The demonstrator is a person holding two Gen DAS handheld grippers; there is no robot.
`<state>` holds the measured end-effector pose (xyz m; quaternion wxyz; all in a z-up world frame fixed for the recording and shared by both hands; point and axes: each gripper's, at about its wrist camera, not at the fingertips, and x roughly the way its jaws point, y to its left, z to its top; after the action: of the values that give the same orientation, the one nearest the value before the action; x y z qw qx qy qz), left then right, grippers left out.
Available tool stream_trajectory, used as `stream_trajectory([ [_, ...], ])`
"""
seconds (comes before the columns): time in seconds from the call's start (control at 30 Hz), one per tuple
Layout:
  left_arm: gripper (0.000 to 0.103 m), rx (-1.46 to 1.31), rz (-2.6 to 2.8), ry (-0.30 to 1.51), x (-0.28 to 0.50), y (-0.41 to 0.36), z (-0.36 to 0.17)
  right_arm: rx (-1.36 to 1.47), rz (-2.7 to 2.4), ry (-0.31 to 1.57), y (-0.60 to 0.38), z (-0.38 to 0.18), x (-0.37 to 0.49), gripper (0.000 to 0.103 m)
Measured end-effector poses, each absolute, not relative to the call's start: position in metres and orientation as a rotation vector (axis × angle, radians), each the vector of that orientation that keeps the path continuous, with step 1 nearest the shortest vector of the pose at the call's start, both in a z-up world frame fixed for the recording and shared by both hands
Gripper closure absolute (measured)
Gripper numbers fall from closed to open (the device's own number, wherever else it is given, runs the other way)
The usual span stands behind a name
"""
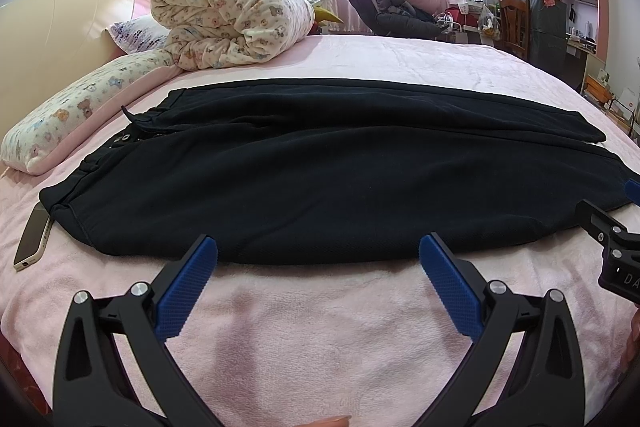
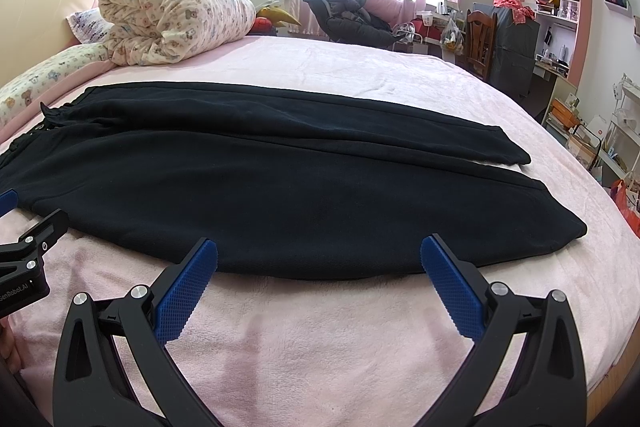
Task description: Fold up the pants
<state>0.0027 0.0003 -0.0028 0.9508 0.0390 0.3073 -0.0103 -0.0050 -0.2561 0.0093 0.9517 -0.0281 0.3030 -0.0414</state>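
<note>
Black pants point(image 1: 320, 171) lie flat across the pink bed, waistband to the left, leg cuffs to the right; they also show in the right wrist view point(image 2: 280, 183). My left gripper point(image 1: 318, 251) is open and empty, its blue pads point(image 1: 188, 287) just short of the pants' near edge, toward the waist half. My right gripper point(image 2: 319, 251) is open and empty at the near edge, toward the leg half. Each gripper shows at the edge of the other's view.
A phone point(image 1: 34, 237) lies on the pink bedcover point(image 1: 320, 339) beside the waistband. A rolled printed quilt point(image 1: 228, 15) and pillow point(image 1: 76, 111) sit at the bed's head. Dark clothes, a chair point(image 2: 482, 39), shelves and clutter stand beyond the bed.
</note>
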Motion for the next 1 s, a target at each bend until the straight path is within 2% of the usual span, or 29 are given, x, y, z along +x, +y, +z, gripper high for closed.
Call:
stream_trajectory([
  [0.77,0.002,0.079,-0.020,0.626,0.003,0.001,-0.002,-0.054,-0.076,0.615,-0.254,0.010,-0.009,0.001],
  [1.0,0.002,0.079,-0.016,0.623,0.002,0.003,-0.003,0.014,-0.013,0.546,-0.261,0.025,-0.021,0.001],
])
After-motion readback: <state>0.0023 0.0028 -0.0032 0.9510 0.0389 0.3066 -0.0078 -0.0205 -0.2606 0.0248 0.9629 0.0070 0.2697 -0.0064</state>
